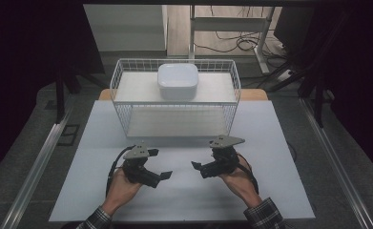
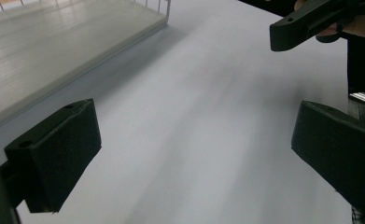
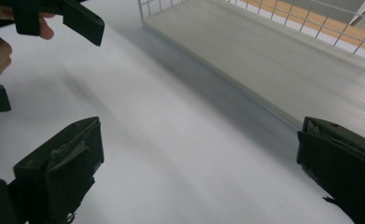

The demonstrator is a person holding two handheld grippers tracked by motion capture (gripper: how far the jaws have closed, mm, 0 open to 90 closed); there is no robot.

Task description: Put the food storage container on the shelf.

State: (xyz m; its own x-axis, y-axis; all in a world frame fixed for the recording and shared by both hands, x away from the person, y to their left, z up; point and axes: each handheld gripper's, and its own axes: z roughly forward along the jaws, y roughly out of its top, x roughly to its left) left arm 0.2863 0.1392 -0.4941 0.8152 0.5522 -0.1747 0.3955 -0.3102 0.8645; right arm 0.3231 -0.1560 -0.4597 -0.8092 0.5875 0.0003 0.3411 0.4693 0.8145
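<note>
two grippers at rest on a white table [image 1: 270,143], wire basket [image 1: 174,98] beyond.
left gripper [image 1: 166,175] and right gripper [image 1: 196,165]: each in a hand, jaws spread wide, grasping nothing, tips facing each other, near but apart. white lidded box [image 1: 177,81]: on the basket's upper shelf, well apart from both.

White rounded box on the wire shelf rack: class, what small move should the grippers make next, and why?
Probably both should move forward and up toward the white rounded box. It sits on the top shelf of the white wire shelf rack, untouched. The left gripper and right gripper hover open and empty over the pale table, well short of the rack.
</note>
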